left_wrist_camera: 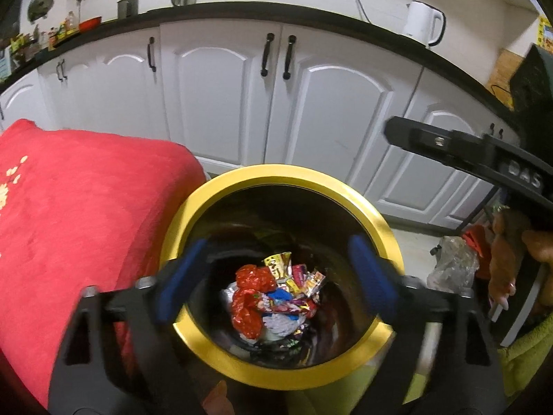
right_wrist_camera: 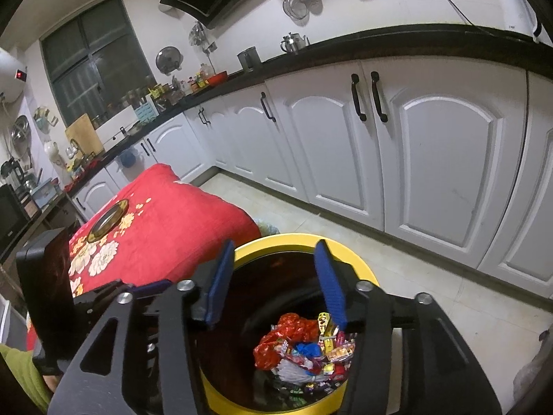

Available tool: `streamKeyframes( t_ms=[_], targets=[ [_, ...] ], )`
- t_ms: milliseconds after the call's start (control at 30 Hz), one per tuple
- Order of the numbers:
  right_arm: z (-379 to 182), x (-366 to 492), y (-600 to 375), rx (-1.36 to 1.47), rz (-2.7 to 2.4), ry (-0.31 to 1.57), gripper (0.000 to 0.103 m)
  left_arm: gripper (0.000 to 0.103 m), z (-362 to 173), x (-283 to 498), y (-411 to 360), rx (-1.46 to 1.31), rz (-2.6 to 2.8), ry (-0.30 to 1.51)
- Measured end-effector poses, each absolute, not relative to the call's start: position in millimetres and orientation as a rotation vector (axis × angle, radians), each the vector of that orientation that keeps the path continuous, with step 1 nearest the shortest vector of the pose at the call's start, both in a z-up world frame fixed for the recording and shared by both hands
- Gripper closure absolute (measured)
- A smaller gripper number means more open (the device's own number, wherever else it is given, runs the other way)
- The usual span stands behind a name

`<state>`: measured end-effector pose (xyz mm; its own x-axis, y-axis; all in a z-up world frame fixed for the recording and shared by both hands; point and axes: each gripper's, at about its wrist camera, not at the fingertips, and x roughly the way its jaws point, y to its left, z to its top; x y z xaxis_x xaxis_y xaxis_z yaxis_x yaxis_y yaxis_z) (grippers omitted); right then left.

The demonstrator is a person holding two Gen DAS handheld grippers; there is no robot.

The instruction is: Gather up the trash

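Trash: crumpled red foil and mixed colourful snack wrappers point(left_wrist_camera: 273, 297) point(right_wrist_camera: 307, 349) lie heaped at the bottom of a round dark bin with a yellow rim point(left_wrist_camera: 363, 200) point(right_wrist_camera: 249, 247). The bin stands on a pale tiled floor point(right_wrist_camera: 397, 276) in a kitchen. White arched cabinet doors with black handles point(left_wrist_camera: 221, 93) point(right_wrist_camera: 331, 145) run under a black countertop point(left_wrist_camera: 242, 12) point(right_wrist_camera: 397, 36). A white electric kettle point(left_wrist_camera: 421, 20) stands on the countertop. A red cloth with a flower print point(left_wrist_camera: 79, 200) point(right_wrist_camera: 155, 231) covers a surface just left of the bin, touching its rim in the left wrist view. Left gripper point(left_wrist_camera: 276, 269): blue pads apart, nothing held, over the bin mouth. Right gripper point(right_wrist_camera: 276, 287): pads apart, empty, likewise over the bin. A clear crumpled plastic bag point(left_wrist_camera: 452, 263) lies on the floor right of the bin.
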<state>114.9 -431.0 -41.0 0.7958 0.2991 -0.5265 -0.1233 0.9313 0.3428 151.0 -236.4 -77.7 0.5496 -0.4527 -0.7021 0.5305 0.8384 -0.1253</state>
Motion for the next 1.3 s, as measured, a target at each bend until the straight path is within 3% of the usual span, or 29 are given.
streamKeyframes(
  t_ms=[100, 300, 800, 1300],
  targets=[
    [-36.3, 109.1, -430.5, 0.290, 0.227, 0.599, 0.042, 0.011, -73.2, 152.0, -231.1, 0.088, -0.561, 0.795],
    [-27.1, 101.8, -429.1, 0.272, 0.221, 0.580, 0.027, 0.011, -64.2, 152.7, -215.4, 0.065, -0.497, 0.780],
    [-7.3, 77.1, -397.6, 0.206, 0.250, 0.551, 0.007, 0.011, -22.8, 143.9, -156.1, -0.021, -0.320, 0.699],
    [12.2, 44.3, -338.0, 0.126, 0.278, 0.458, 0.006, 0.011, 10.5, 91.5, -89.3, -0.011, -0.185, 0.574]
  ],
)
